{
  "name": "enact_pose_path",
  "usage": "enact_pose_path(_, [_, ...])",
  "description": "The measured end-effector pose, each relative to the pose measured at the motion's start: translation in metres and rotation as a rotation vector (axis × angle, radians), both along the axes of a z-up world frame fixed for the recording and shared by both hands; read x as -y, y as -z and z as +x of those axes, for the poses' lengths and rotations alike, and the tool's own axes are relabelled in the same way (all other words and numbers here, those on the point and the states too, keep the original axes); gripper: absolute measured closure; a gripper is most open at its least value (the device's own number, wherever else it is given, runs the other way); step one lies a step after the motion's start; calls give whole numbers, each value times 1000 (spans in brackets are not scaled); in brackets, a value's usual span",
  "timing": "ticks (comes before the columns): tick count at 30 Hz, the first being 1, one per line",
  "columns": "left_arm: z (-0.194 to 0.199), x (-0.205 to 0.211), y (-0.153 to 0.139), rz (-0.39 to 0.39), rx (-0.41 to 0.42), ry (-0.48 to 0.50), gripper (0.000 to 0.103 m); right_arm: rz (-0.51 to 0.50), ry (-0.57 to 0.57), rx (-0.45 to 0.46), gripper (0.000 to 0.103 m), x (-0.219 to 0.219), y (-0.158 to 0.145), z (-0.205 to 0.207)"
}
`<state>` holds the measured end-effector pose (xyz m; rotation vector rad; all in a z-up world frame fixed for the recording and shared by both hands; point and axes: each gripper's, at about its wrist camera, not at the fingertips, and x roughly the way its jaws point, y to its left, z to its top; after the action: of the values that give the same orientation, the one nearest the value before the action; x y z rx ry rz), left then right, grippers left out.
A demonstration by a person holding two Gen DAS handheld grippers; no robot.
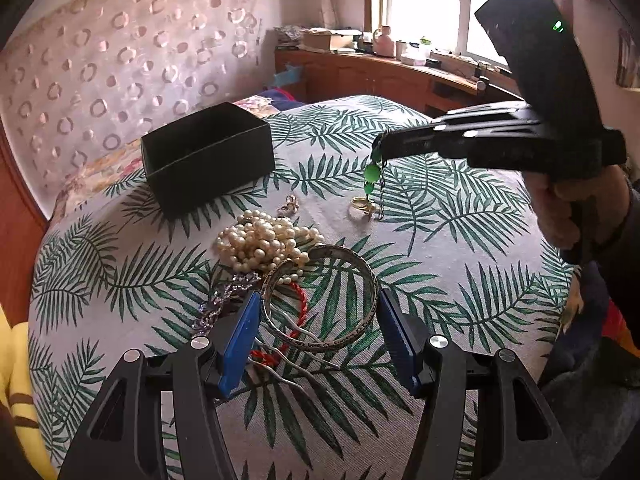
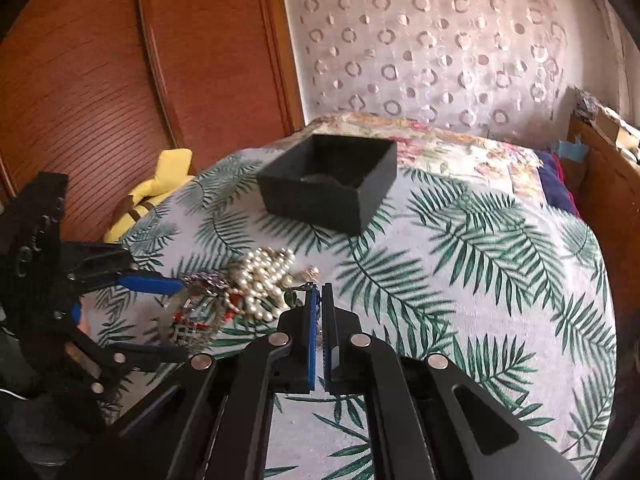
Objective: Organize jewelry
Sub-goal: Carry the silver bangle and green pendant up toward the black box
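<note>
Green-beaded chain (image 1: 372,174) dangles from the raised, clamped right gripper (image 1: 380,148).

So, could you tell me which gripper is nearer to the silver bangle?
Left. The left gripper straddles the silver bangle, fingers either side; the right gripper hangs beyond it, holding a green bead necklace.

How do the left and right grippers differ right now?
The left gripper has its jaws spread on either side of the silver bangle lying on the cloth; whether the pads press it is unclear. The right gripper has its jaws shut on a green bead chain. The left one sits low at the jewelry pile, while the right one is raised with the chain dangling over the gold ring. Both have blue pads.
</note>
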<state>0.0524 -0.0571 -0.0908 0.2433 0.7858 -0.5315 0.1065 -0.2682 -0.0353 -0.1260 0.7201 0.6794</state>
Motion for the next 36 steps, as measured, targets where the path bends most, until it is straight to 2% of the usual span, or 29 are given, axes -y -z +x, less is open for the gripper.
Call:
enact_pose_path(7, [4,-5,-6,-11,20,-26,46,4,-22,44,100,-7,-21,-6])
enact_pose_path(15, [25,-16,-28,-40,90,-90,46,-5,-19,86,100,-17,-37,6])
enact_pose_path(27, [83,-32,-42,-70,118,-174,46,-1,-25,131,100,-38,-56,60])
enact_pose_path(36, [127,-38,-53,-73,127,-204,46,37,-53,119,100,-54,-57,104])
